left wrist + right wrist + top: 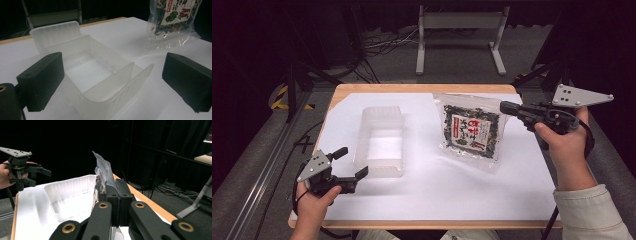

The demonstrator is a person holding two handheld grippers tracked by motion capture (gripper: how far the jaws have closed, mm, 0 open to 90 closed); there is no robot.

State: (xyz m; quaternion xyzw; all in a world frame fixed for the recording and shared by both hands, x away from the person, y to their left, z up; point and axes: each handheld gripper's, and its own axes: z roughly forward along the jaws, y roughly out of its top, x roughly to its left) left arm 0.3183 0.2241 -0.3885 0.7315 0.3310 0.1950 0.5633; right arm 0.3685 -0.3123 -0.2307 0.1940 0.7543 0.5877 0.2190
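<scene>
A clear bag of dried greens with a red-and-white label [472,131] lies right of centre on the white sheet. Its right edge is raised off the sheet, and my right gripper [504,106] is shut on that edge. In the right gripper view the jaws [116,187] stand together with the bag's film [102,170] rising between them. A translucent plastic container [379,142] stands open and empty left of centre. My left gripper [352,162] hovers open just by the container's near left corner. The container [97,72] lies ahead between the wide-apart jaws of that gripper [112,67], untouched.
A white sheet [437,185] covers the wooden table [412,88]. Dark floor with cables and a grey metal stand [459,30] lies beyond the far edge. The bag [175,17] sits to the right of the container in the left gripper view.
</scene>
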